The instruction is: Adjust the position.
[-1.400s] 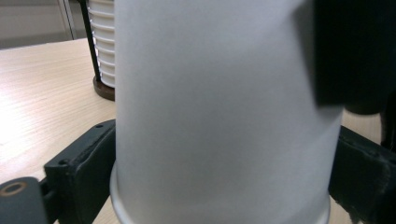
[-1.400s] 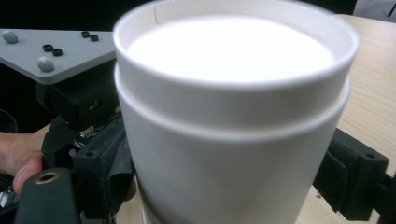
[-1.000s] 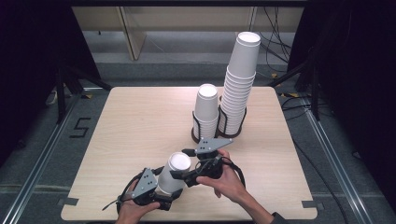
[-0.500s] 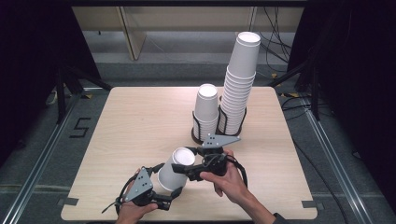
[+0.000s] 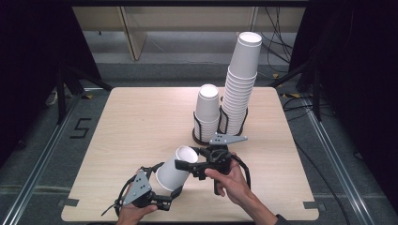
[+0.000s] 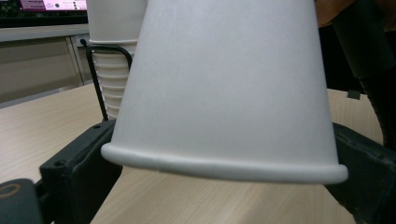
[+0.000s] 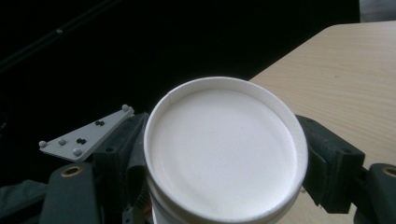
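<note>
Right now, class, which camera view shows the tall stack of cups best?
The high view: the whole tall stack stands in its wire holder. The left gripper view catches part of a stack behind the held cup.

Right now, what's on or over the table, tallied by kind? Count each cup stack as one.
Loose paper cup, held between both grippers: 1
Cup stacks, tall stack and short stack: 2
Black wire holder around the stacks: 1
Grippers, left gripper and right gripper: 2
Total: 6
</note>
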Available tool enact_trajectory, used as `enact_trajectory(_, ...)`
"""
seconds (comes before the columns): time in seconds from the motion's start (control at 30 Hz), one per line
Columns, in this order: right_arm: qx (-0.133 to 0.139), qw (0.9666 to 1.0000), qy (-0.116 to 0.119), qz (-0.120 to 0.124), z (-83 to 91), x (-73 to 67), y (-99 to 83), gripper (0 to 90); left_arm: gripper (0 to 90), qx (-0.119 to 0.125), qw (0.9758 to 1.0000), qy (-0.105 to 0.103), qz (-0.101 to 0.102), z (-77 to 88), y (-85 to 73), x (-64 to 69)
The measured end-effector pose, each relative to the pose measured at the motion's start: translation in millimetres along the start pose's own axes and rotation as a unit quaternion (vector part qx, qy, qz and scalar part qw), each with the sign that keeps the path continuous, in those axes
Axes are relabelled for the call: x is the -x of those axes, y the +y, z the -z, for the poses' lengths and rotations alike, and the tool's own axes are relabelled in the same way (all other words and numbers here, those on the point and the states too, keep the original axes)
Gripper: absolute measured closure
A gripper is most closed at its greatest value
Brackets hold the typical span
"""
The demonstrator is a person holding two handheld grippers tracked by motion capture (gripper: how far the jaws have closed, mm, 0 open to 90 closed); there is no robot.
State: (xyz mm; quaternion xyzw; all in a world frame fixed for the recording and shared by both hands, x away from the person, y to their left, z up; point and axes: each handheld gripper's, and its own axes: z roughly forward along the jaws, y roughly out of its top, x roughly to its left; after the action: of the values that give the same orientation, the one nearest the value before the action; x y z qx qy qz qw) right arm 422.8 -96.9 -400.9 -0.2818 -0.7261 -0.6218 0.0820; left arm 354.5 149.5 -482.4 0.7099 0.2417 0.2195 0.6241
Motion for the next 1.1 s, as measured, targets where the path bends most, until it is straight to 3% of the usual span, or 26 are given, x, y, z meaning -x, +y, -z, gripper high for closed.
enact_trajectory(0.13, 0.0, 0.9997, 0.002, -0.025, 3.7, 4.4, -3.7, 25.4, 5.5, -0.009, 0.9999, -0.006, -0.001, -1.0, -0.4, -0.2)
enact_trajectory(0.23, -0.004, 0.9997, 0.005, -0.025, 3.5, 6.3, -5.8, 25.2, 6.8, -0.026, 0.9996, -0.004, -0.008, -0.6, 0.1, -0.8)
enact_trajectory(0.33, -0.007, 0.9997, 0.004, -0.025, 4.5, 8.4, -4.9, 24.5, 8.6, -0.022, 0.9997, -0.01, -0.009, -0.8, 1.4, -1.3)
enact_trajectory(0.5, -0.031, 0.9995, 0.005, 0.004, 5.6, 5.4, -0.5, 17.9, 9.8, -0.025, 0.9994, -0.016, -0.02, 1.2, 3.0, -1.9)
enact_trajectory(0.57, -0.049, 0.9988, 0.007, 0.009, 7.3, 4.3, 2.0, 15.5, 10.0, -0.041, 0.9983, -0.013, -0.04, 3.7, 5.1, -3.2)
enact_trajectory(0.67, -0.056, 0.9979, -0.004, 0.031, 12.4, 5.6, 5.9, 15.4, 10.7, -0.051, 0.9977, -0.018, -0.041, 3.4, 4.7, -2.9)
enact_trajectory(0.7, -0.067, 0.9974, -0.002, 0.026, 14.5, 4.6, 7.2, 15.4, 10.7, -0.064, 0.9966, -0.022, -0.047, 3.4, 4.8, -3.0)
enact_trajectory(0.73, -0.07, 0.9966, -0.002, 0.044, 15.9, 6.4, 9.1, 15.4, 10.8, -0.069, 0.996, -0.022, -0.052, 2.7, 4.3, -2.8)
enact_trajectory(0.83, -0.084, 0.9949, -0.012, 0.055, 19.7, 3.9, 11.5, 15.5, 11.0, -0.085, 0.9945, -0.026, -0.056, 1.7, 3.6, -2.3)
enact_trajectory(0.87, -0.098, 0.9914, -0.021, 0.085, 22.9, 3.1, 14.2, 15.4, 11.1, -0.093, 0.9933, -0.028, -0.062, 0.6, 3.1, -1.8)
enact_trajectory(1.03, -0.136, 0.98, -0.042, 0.139, 25.0, -0.6, 15.8, 15.5, 11.6, -0.115, 0.9901, -0.038, -0.072, -1.1, 3.9, 0.5)
enact_trajectory(1.1, -0.15, 0.9755, -0.044, 0.155, 24.8, -1.0, 15.6, 15.7, 11.7, -0.14, 0.9853, -0.043, -0.088, -1.6, 3.9, 2.4)
